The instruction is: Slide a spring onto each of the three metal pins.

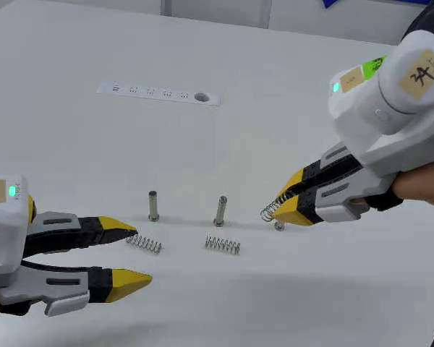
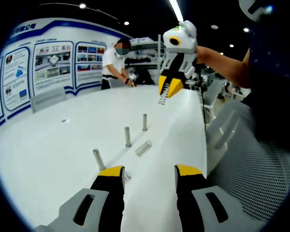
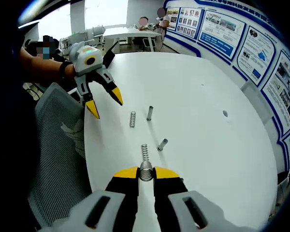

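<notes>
While the right gripper (image 1: 286,210) is clamped down on what I'll call the held spring (image 1: 269,210), the other two springs are just lying loose on the white table (image 1: 72,159). The held spring sticks out past the yellow tips, roughly in line with the jaws, and slants down and to the left in the head view. From the right gripper view you're looking at it almost end-on, a round coil pinched between the tips. The third pin (image 1: 279,225) peeks out right under those tips, mostly hidden, so I can't tell if anything touches it.

The left pin (image 1: 153,206) and middle pin (image 1: 220,211) both stand upright, well apart, in one row with the third. Neither has anything on it. The left spring (image 1: 144,243) lies flat just in front of the left pin, its long axis running mostly along the row and dipping a bit to the right. The middle spring (image 1: 223,245) lies flat in front of the middle pin, pointing pretty much the same way.

The left gripper (image 1: 130,253) has its jaws spread wide with nothing between them, tips pointing right. Its upper tip sits just beside the near end of the left spring. A power strip (image 1: 159,93) lies further back on the table.
</notes>
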Motion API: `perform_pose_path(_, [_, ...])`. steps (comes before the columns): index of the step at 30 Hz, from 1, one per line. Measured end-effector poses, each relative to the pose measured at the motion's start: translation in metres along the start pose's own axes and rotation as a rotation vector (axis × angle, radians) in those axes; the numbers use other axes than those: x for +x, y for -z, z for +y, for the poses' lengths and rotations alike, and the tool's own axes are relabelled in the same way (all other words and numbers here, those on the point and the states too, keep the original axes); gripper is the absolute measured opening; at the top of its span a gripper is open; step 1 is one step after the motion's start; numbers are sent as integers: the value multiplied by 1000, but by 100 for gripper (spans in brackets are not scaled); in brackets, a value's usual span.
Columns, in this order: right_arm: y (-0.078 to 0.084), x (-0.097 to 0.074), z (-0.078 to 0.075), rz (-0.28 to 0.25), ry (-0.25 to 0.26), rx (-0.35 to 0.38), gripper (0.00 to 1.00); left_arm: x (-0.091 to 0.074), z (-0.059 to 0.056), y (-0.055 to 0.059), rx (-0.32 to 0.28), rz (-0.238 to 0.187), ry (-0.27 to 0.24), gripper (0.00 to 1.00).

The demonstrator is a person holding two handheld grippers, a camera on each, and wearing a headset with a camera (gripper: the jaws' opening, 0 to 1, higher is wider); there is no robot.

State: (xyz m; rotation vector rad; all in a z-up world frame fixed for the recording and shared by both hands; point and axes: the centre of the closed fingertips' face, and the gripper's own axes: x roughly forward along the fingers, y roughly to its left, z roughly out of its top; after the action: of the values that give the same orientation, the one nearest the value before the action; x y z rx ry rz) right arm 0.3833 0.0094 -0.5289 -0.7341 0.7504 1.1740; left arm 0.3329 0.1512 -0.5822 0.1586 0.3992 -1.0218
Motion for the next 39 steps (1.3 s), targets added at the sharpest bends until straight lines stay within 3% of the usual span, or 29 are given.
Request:
perform_pose_path(9, [18, -5, -30, 73, 47, 27, 12, -9, 10, 3, -33, -14, -58, 49])
perform_pose_path(21, [41, 18, -59, 189, 41, 39, 12, -13, 14, 4, -48, -17, -78, 51])
perform_pose_path(30, [53, 33, -68, 234, 10, 51, 12, -14, 15, 4, -55, -18, -83, 52])
perform_pose_path(39, [56, 43, -68, 258, -16, 49, 12, -14, 16, 6, -61, -15, -85, 51])
